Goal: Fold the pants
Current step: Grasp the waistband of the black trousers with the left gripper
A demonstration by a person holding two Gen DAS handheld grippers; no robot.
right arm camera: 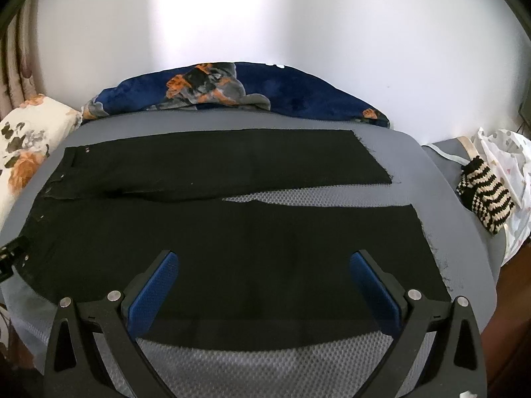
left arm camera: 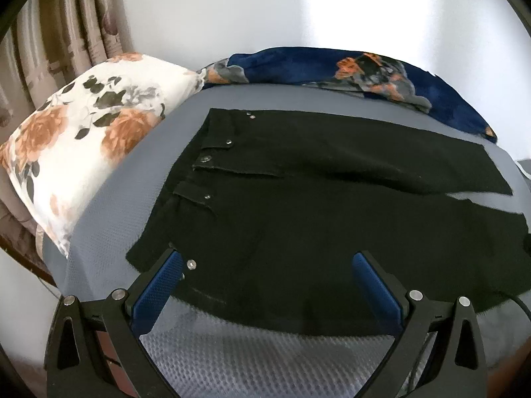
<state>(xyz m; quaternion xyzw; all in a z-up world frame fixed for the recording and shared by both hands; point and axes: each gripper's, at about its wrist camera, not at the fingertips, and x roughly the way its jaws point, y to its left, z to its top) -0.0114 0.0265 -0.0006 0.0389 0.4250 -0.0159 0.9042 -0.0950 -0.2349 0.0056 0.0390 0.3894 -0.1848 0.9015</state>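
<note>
The black pants (right arm camera: 212, 232) lay spread flat on the grey mesh-textured bed cover (right arm camera: 265, 361), waistband toward the left and both legs running out to the right, the far leg and the near leg parted by a thin wedge of bare cover that widened toward the hems. In the left wrist view the same pants (left arm camera: 298, 232) showed their waistband end, with silver rivets and a button catching the light along the pockets and fly. The left gripper (left arm camera: 267, 260) hung over the near edge of the pants by the waistband corner, its blue-padded fingers (left arm camera: 159, 288) spread wide with nothing between them; whether the tips touched the cloth could not be told. The right gripper (right arm camera: 264, 260) sat likewise over the near leg, its fingers (right arm camera: 156, 285) spread just as wide and holding nothing. A floral pillow (left arm camera: 83, 132) (white, with orange roses and dark leaves) lay beside the waistband, at the left of the bed, with pleated curtains (left arm camera: 59, 43) behind it. A dark blue blanket (right arm camera: 298, 96) with orange and grey print was bunched along the far side against the pale wall. Off the right end of the bed cover, a black-and-cream striped knit piece (right arm camera: 486, 199) rested against a white printed plastic bag (right arm camera: 511, 159).
</note>
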